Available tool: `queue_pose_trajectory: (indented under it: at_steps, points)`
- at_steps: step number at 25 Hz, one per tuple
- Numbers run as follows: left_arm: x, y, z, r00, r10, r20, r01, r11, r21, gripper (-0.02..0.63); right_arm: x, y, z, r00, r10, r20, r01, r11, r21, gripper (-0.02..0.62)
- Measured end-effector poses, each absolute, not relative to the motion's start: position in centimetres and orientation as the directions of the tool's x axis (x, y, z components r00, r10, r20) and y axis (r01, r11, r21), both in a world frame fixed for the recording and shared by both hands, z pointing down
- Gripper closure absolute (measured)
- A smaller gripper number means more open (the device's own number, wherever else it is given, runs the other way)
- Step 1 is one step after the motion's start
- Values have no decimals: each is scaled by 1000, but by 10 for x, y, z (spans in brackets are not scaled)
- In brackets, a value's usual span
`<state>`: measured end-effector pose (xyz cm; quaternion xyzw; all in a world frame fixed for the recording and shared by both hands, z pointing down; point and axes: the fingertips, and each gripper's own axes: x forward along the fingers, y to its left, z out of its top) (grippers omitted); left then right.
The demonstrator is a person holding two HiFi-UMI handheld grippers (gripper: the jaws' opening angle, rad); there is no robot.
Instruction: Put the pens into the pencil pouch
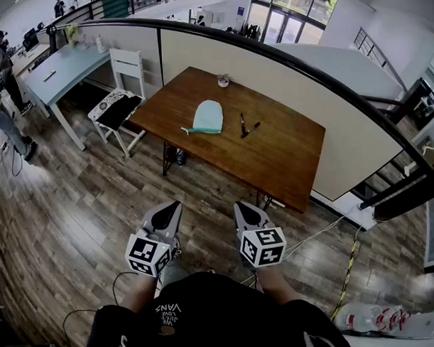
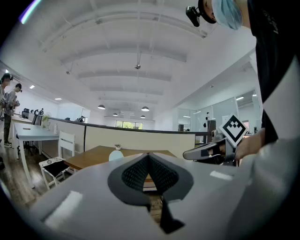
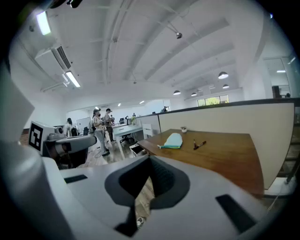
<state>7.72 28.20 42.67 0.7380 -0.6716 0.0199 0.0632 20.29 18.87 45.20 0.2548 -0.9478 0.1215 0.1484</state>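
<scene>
A light teal pencil pouch [image 1: 208, 117] lies flat on the brown wooden table [image 1: 287, 159], toward its far side. Two dark pens [image 1: 246, 126] lie crossed just right of it, and a teal pen [image 1: 194, 131] lies along the pouch's near edge. My left gripper [image 1: 173, 206] and right gripper [image 1: 241, 206] are held side by side over the floor, short of the table, both shut and empty. The right gripper view shows the pouch [image 3: 173, 140] and the pens [image 3: 199, 144] well ahead. In the left gripper view the pouch [image 2: 115, 155] is far off.
A small round object [image 1: 223, 81] sits at the table's far edge, by a beige partition [image 1: 270, 75]. A white chair [image 1: 122, 101] and a light blue desk [image 1: 64, 68] stand to the left. People [image 3: 101, 129] stand farther left. Cables [image 1: 348, 271] run over the wood floor.
</scene>
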Motion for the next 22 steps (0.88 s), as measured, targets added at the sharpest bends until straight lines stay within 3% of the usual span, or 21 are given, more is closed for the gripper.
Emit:
queue_pose_trajectory:
  at_steps: [15, 16, 17, 18, 19, 22]
  points:
    - [28, 251, 444, 139, -979, 152, -985, -121, 121, 588, 158, 160, 459, -811, -478, 337, -567, 786, -247, 580]
    - [24, 247, 444, 146, -977, 153, -984, -127, 127, 568, 154, 156, 458, -805, -489, 336, -576, 780, -246, 572]
    - [18, 243, 444, 153, -976, 154, -982, -133, 131, 491, 149, 151, 457, -799, -498, 337, -585, 773, -245, 545]
    - [13, 238, 444, 158, -975, 154, -982, -138, 132, 437, 144, 146, 456, -794, -504, 340, -592, 769, -243, 479]
    - [7, 234, 443, 162, -975, 155, -981, -142, 133, 436, 138, 141, 456, -789, -507, 346, -597, 765, -240, 449]
    - [-16, 221, 442, 169, -973, 155, -980, -150, 130, 436, 118, 129, 458, -777, -516, 362, -611, 757, -233, 449]
